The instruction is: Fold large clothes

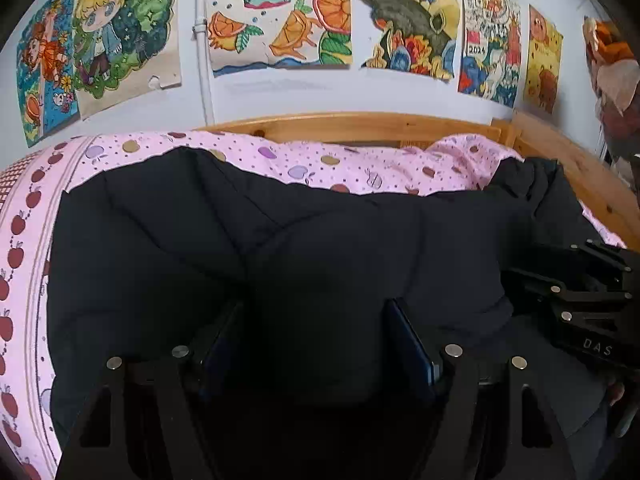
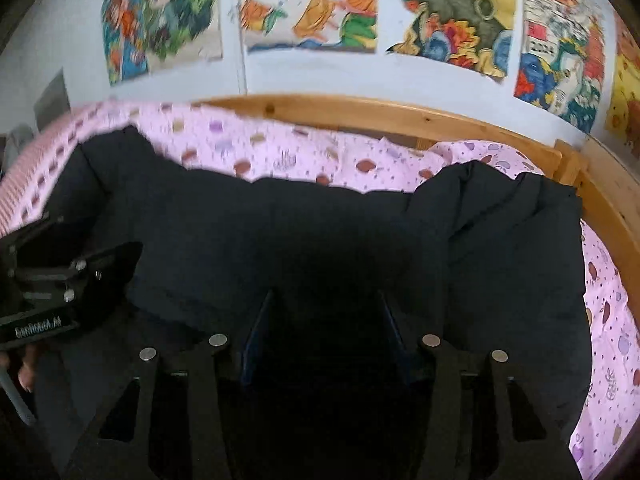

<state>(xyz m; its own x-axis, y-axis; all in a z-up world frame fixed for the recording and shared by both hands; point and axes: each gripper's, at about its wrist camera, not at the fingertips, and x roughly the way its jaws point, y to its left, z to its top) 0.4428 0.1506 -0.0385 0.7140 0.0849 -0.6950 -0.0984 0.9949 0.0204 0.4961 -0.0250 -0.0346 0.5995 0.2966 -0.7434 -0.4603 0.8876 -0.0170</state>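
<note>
A large black padded coat (image 1: 240,240) lies spread across the pink apple-print bed sheet (image 1: 304,160); it also fills the right wrist view (image 2: 320,220). My left gripper (image 1: 316,312) hovers low over the coat's near part, its jaws wide apart with only dark cloth between them. My right gripper (image 2: 326,300) is over the coat further right, jaws also apart. The right gripper shows at the right edge of the left wrist view (image 1: 576,300); the left gripper shows at the left edge of the right wrist view (image 2: 52,280). The right wrist view is motion-blurred.
A wooden bed frame (image 1: 360,124) runs along the far side and right (image 2: 608,208). Colourful drawings (image 1: 280,16) hang on the white wall behind. A white pipe (image 1: 202,60) runs down the wall.
</note>
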